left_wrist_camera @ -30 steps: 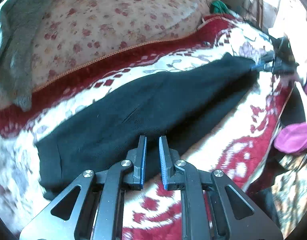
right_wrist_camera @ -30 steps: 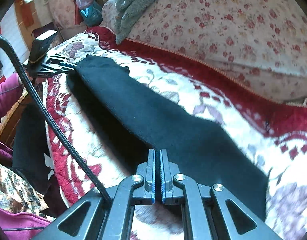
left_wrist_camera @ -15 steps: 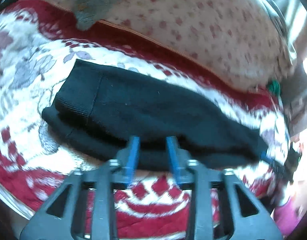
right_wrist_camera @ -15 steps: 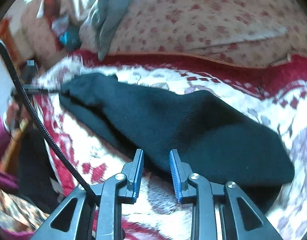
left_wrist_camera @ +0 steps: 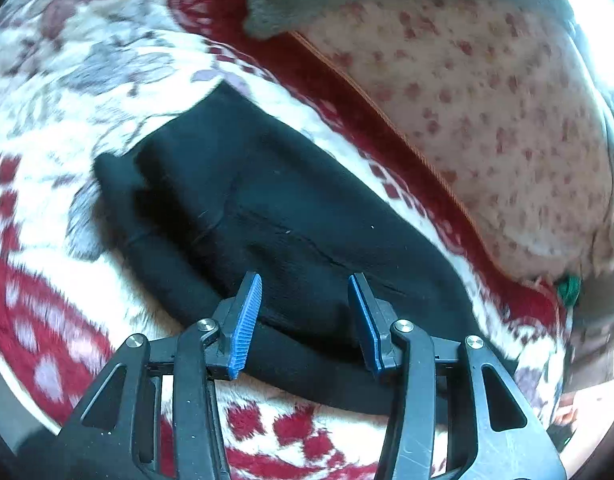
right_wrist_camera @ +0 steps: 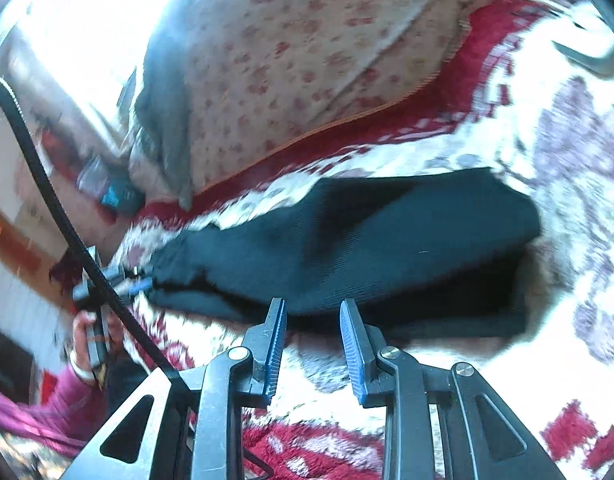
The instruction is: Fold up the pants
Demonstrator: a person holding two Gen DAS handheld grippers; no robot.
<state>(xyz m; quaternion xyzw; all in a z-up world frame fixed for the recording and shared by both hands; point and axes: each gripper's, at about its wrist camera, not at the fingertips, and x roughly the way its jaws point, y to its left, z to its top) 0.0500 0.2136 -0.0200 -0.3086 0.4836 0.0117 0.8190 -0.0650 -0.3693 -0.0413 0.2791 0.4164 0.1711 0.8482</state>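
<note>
Black pants (left_wrist_camera: 291,216), doubled over lengthwise, are lying on a red-and-white floral blanket (left_wrist_camera: 59,80) beside a flower-print quilt (left_wrist_camera: 487,112). The left gripper (left_wrist_camera: 305,320) is hovering at the near edge of the fabric with its blue-padded jaws spread apart and holding nothing. The right gripper (right_wrist_camera: 313,340) is likewise hanging over the blanket just short of the pants (right_wrist_camera: 387,248), jaws parted and empty.
</note>
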